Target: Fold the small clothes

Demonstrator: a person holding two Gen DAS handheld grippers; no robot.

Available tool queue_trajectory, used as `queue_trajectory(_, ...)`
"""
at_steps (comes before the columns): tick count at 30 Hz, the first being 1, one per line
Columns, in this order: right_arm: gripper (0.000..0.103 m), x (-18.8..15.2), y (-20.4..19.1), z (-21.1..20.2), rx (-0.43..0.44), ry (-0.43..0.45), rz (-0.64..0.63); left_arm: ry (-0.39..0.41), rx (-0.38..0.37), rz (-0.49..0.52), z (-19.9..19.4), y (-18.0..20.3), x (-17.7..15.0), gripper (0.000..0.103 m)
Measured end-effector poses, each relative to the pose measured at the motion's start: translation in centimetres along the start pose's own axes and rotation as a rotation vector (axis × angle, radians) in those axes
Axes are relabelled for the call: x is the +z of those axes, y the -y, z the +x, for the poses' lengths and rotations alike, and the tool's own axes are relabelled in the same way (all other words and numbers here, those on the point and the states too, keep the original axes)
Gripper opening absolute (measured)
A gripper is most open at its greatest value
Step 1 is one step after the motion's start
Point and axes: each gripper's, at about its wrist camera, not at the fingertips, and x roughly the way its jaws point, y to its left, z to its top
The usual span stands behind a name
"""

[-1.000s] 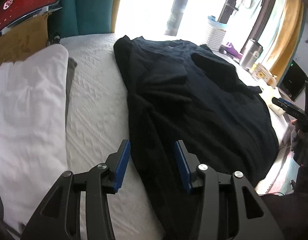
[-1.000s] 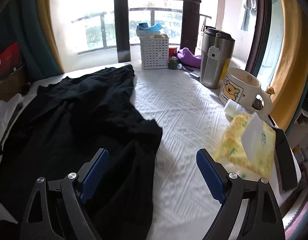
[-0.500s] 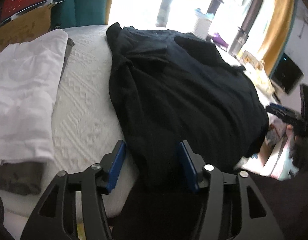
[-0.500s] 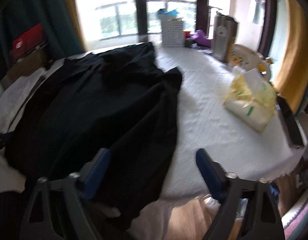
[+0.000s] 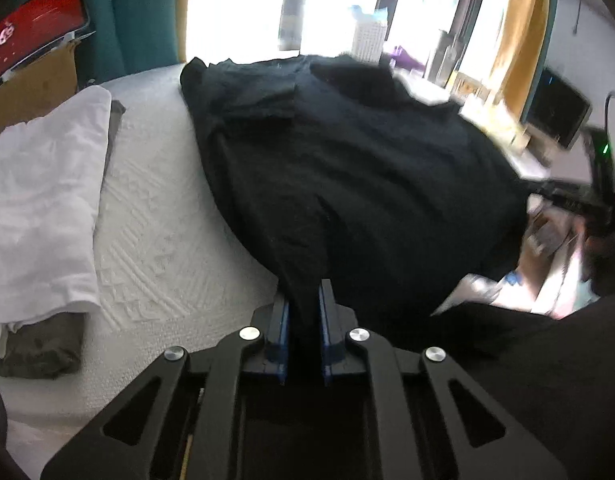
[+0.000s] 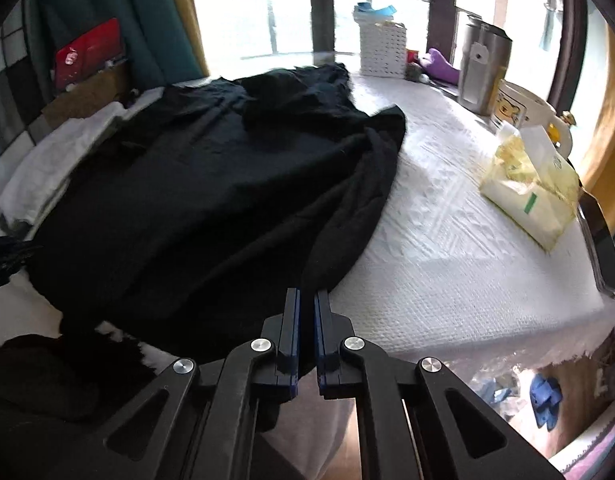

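Surface: table under a white textured cloth (image 6: 439,240), near edge frayed, overhanging on the right. Window with railing at the far side, teal curtain (image 5: 143,12) far left, mustard curtain (image 5: 519,28) far right.

On the table, right wrist view: white slatted basket (image 6: 382,55) at the far edge, purple item (image 6: 441,66) just right of it, steel tumbler (image 6: 483,74) with a hang tag, white bear mug (image 6: 521,110) near the tumbler, yellow tissue pack (image 6: 533,188) on the right, dark flat device (image 6: 601,240) at the right edge. Far left: red-topped cardboard box (image 5: 35,60).

Left side: folded white garment (image 5: 39,196) lying on a folded olive-grey one (image 5: 39,344), well apart from the black shirt.

Black shirt (image 5: 367,168) spreads over the middle of the table, collar end far, hem end near, hem bunched and partly lifted off the cloth.

Left gripper (image 5: 303,308): low at the near edge, pointing far across the table, jaws clamped on a bunch of the shirt's near-left hem; fabric fills the gap between the blue pads (image 5: 282,328).

Right gripper (image 6: 306,312): same pose at the near edge, jaws almost together, pinching the shirt's near-right hem corner; cloth rises from the tips in a taut ridge toward the far right. It shows blurred at the right edge of the left wrist view.
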Motion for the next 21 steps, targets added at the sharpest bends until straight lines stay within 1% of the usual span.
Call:
queue_trajectory(1,0.006,0.3,-0.2,-0.6,0.012,0.010,-0.003,0.023,-0.039,-0.026,-1.1,-0.3,0.5,0.010)
queue_trajectory(5,0.006,2.4,-0.5,-3.2,0.041,0.077,-0.028,0.116,-0.136,-0.073,-4.2,-0.5,2.6,0.008)
queue_trajectory(7,0.006,3.9,-0.3,-4.0,0.050,0.116,-0.039,0.164,-0.177,-0.081,-5.7,-0.7,4.1,0.008)
queue_trajectory(10,0.006,6.2,0.0,-4.2,0.051,0.157,-0.057,0.225,-0.219,-0.080,-7.1,-1.1,6.2,0.007)
queue_trajectory(11,0.006,7.0,0.2,-4.0,0.053,0.168,-0.058,0.241,-0.219,-0.083,-7.3,-1.4,7.0,0.007)
queue_trajectory(13,0.006,8.5,0.7,-3.3,0.051,0.183,-0.058,0.275,-0.192,-0.098,-7.5,-2.7,8.7,0.007)
queue_trajectory(15,0.006,9.7,1.4,-1.7,0.045,0.173,-0.057,0.311,-0.139,-0.081,-7.1,-3.8,10.1,0.007)
queue_trajectory(16,0.006,10.1,1.8,-0.6,0.051,0.165,-0.047,0.306,-0.106,-0.091,-6.2,-4.8,10.9,0.007)
queue_trajectory(17,0.006,10.3,2.0,0.3,0.059,0.154,-0.040,0.289,-0.096,-0.112,-5.0,-5.9,11.5,0.007)
queue_trajectory(19,0.006,10.5,2.7,2.6,0.056,0.124,-0.024,0.224,-0.072,-0.152,-2.6,-7.5,11.8,0.007)
queue_trajectory(21,0.006,10.2,3.1,4.2,0.049,0.096,-0.003,0.165,-0.068,-0.162,-1.1,-7.8,11.2,0.007)
